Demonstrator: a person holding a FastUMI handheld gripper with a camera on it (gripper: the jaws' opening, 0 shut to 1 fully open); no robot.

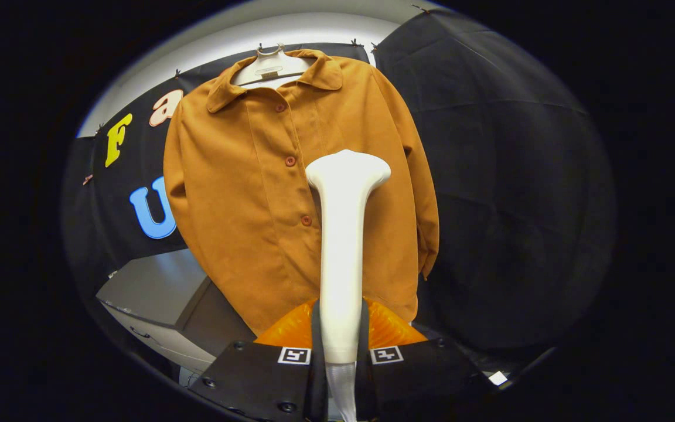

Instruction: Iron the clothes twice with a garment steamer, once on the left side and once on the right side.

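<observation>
Black cloth backs one orange jacket [255,193] on one white hanger [268,67], three buttons showing. My two fingers [341,351] pinch one white steamer [344,234], its head before the jacket.

One brown shirt [290,193] with three visible buttons [290,160] hangs on one hanger [270,67]; one gripper [341,351] clamps one white steamer [343,234].

Jacket [244,193]: matt, suede-like brown cloth. Garment steamer [342,234]: smooth white plastic, slight sheen, clamped between the matt black tongs [340,351]. Hanger [270,67]: white plastic.
</observation>
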